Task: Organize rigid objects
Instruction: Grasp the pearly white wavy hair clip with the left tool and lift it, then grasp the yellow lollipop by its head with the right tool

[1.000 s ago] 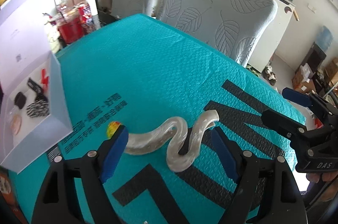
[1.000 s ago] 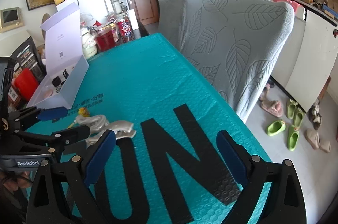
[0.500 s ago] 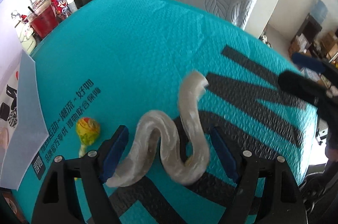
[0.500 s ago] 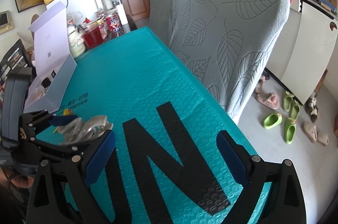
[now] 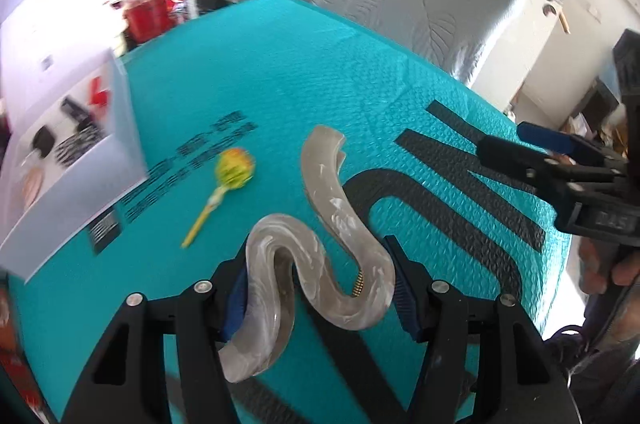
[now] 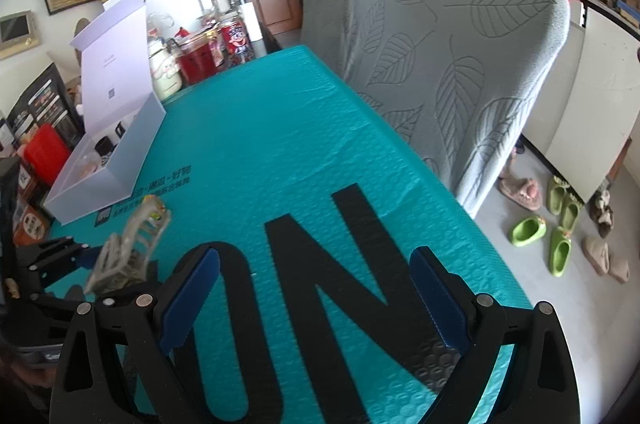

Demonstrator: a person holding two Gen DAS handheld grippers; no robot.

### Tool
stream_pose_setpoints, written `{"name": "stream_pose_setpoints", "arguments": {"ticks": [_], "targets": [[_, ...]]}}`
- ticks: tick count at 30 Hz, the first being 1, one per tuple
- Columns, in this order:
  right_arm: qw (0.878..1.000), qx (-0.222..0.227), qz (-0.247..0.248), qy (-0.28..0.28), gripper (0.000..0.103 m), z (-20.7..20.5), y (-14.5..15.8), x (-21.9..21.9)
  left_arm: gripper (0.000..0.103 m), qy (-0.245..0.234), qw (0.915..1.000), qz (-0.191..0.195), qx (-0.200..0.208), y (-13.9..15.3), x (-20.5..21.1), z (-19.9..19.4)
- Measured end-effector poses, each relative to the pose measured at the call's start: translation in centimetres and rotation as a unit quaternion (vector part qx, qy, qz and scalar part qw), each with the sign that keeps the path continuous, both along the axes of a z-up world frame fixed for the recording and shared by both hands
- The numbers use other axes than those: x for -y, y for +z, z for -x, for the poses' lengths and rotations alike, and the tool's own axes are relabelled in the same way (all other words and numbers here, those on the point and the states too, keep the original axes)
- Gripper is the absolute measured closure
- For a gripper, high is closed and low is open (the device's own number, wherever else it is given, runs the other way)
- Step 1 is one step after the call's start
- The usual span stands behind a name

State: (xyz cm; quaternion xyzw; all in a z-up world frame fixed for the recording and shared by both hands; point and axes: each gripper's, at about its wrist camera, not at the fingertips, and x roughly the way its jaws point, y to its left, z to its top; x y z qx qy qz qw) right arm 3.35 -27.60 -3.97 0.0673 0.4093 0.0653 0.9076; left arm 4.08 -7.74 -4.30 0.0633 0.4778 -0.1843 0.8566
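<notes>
My left gripper (image 5: 320, 288) is shut on a wavy, pearly translucent hair clip (image 5: 320, 244) and holds it lifted above the teal table cover (image 5: 280, 72); the clip also shows at the left of the right wrist view (image 6: 128, 248). A yellow lollipop (image 5: 234, 174) lies on the cover ahead of the clip. An open white box (image 5: 72, 144) with several small items stands at the left, also in the right wrist view (image 6: 108, 160). My right gripper (image 6: 314, 296) is open and empty over the cover's black letters; it shows at the right of the left wrist view (image 5: 532, 148).
Two chairs with grey leaf-pattern covers (image 6: 440, 56) stand along the table's far side. Jars and bottles (image 6: 200, 60) crowd the far end beyond the box. Slippers (image 6: 552, 224) lie on the floor at the right.
My left gripper has closed on the hair clip and lifted it off the cover, uncovering the lollipop. The right gripper has stayed open and shifted little.
</notes>
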Motion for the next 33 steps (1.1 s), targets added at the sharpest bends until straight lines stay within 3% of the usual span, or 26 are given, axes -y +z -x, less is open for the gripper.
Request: {"name": "stream_pose_setpoints", "arguments": {"ticks": [8, 16, 33], "targets": [[0.999, -0.003, -0.006, 0.052, 0.006, -0.6, -0.3, -4.3, 0.043, 0.071, 0.9974, 0.007, 0.011, 1.4, -5.4, 1.8], [0.994, -0.012, 0.003, 0.106, 0.006, -2.2, -1.0, -9.7, 0.043, 0.128, 0.9916, 0.008, 0.017, 1.0, -10.2, 2.3], [0.974, -0.02, 0.087, 0.206, 0.0, -6.4, -3.4, -18.1, 0.043, 0.165, 0.9854, 0.04, -0.008, -1.2, -15.5, 1.1]]}}
